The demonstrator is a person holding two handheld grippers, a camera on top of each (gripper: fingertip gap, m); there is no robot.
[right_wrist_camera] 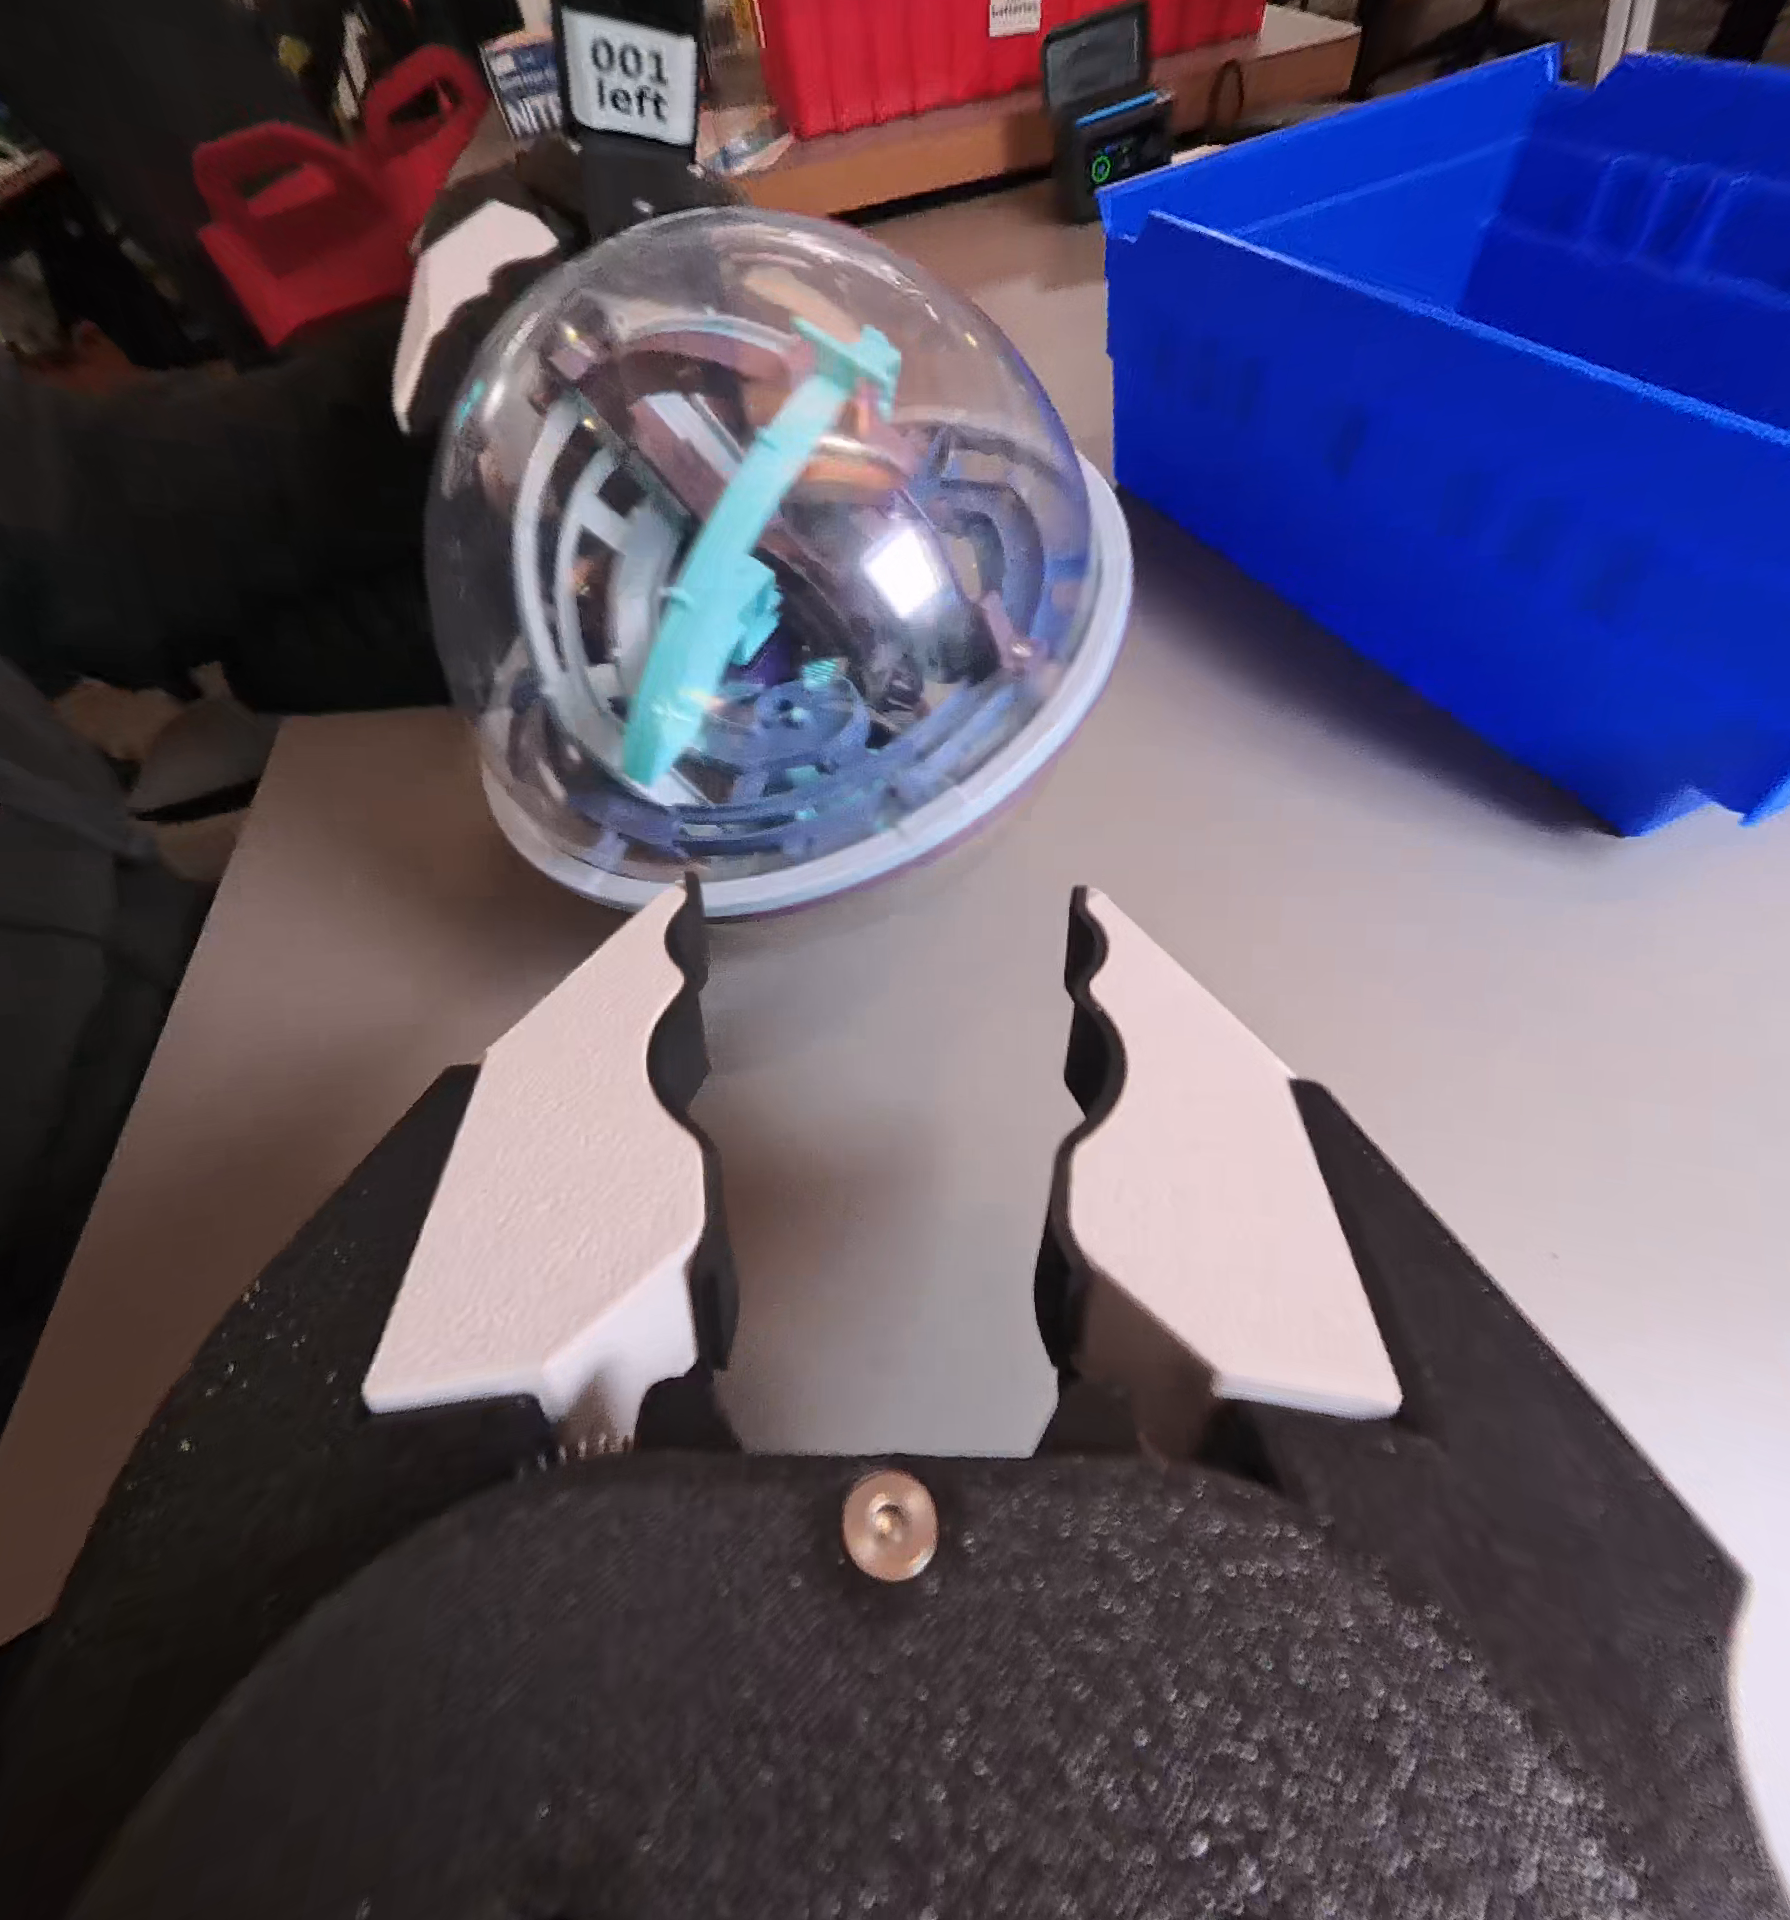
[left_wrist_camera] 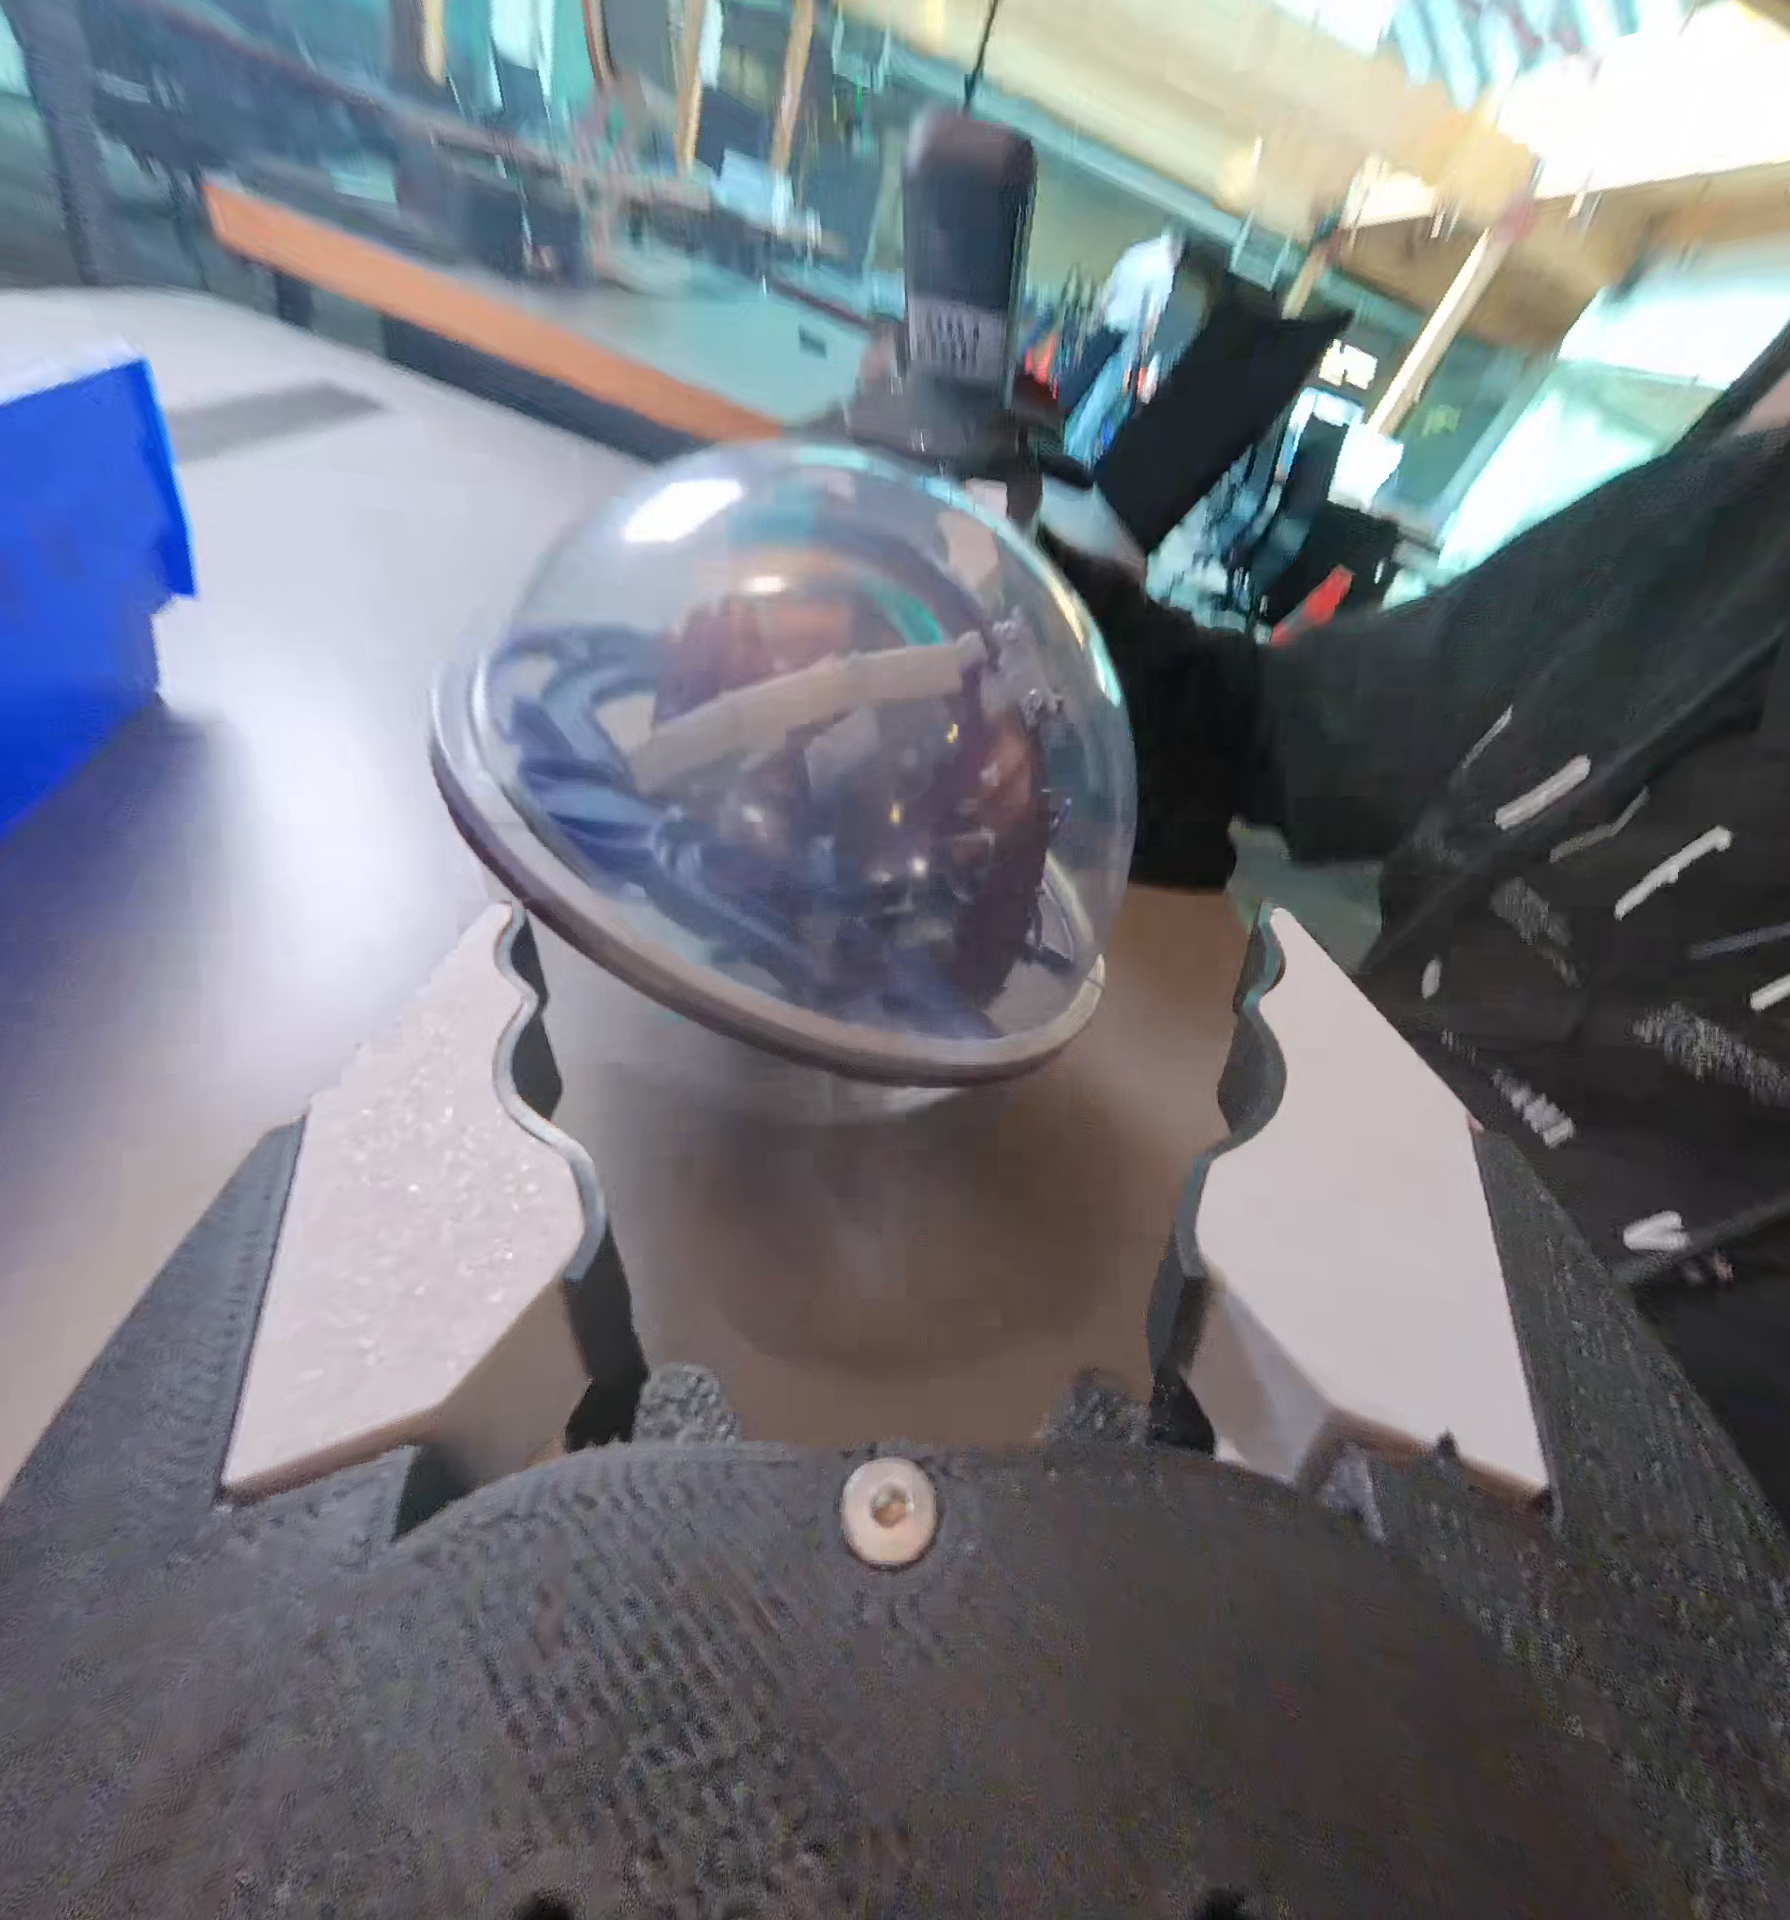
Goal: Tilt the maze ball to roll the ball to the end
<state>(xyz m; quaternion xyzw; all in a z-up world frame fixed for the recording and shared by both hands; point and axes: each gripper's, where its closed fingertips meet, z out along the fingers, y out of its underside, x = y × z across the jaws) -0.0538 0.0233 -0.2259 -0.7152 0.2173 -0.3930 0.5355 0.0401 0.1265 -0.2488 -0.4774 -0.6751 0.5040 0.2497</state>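
My left claw (left_wrist_camera: 886, 925) gapes wide, my right claw (right_wrist_camera: 880, 904) half-spread — both released, the tilted maze ball (right_wrist_camera: 756, 540) mid-frame on the counter (right_wrist_camera: 1286, 1039), blue bin (right_wrist_camera: 1493, 468) upper right.

Opposed close wrist views, both on maze ball (left_wrist_camera: 787, 748).

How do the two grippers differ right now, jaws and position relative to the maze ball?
Left gripper jaws stand wide, wider than the maze ball; right gripper jaws stand narrower than it. The ball's rim sits just above the left fingertips; it lies just beyond the right ones. Both are open, gripping nothing.
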